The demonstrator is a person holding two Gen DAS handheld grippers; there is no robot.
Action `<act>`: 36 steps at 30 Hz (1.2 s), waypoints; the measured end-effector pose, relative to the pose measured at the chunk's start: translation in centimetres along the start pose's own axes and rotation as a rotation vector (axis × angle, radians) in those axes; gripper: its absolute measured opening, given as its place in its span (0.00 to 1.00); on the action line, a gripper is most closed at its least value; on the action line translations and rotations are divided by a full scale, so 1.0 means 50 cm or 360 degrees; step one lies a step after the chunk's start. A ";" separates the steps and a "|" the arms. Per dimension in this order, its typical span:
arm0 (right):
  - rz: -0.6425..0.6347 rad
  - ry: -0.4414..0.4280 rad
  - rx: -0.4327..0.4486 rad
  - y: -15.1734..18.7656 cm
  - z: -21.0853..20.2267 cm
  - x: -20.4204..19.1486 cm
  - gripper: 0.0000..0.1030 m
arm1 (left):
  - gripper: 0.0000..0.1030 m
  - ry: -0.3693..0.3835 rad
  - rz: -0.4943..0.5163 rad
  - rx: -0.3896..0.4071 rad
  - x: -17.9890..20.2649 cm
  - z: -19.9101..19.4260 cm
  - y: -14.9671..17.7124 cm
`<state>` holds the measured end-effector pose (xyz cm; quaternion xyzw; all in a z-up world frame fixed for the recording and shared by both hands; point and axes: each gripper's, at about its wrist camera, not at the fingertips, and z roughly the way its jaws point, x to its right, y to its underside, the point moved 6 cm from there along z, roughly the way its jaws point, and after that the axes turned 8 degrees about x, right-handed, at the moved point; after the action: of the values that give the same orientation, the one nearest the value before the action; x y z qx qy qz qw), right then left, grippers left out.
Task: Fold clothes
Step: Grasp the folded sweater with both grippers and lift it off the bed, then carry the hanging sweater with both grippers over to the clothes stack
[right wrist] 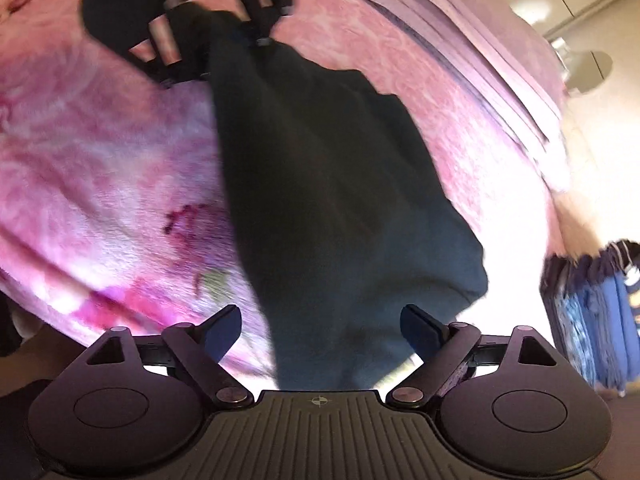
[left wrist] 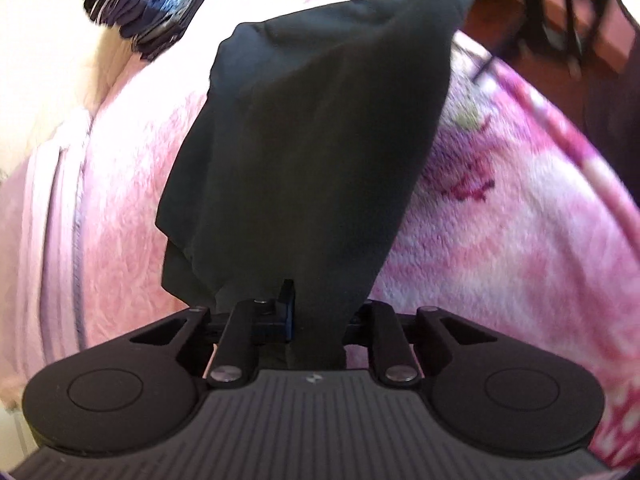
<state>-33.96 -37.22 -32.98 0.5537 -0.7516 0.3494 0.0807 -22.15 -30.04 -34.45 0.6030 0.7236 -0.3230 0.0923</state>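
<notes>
Two grippers work one dark garment [left wrist: 312,140] over the pink floral blanket [left wrist: 500,240]. Left gripper [left wrist: 298,312] has its jaws pinched tight on a bunched end of the cloth — the fabric fans out from that grip and stretches away across the blanket. Right gripper [right wrist: 320,328] stands spread wide, its fingers [right wrist: 424,330] either side of the garment's other end with fabric between them but not squeezed, though blur makes the contact on the right side hard to judge. Off to one side, near the blanket's edge, sits a stack of folded clothes [left wrist: 152,8] — blues and dark tones, edges lined up.
</notes>
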 end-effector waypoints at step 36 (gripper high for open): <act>0.0278 0.0137 0.0027 0.012 -0.396 0.466 0.19 | 0.13 -0.0183 -0.0003 0.0206 -0.235 -0.266 -0.433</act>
<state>-48.44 -43.03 -6.68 0.4713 -0.7897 0.3849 0.0775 -35.90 -33.29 -10.28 0.5876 0.6952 -0.4032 0.0941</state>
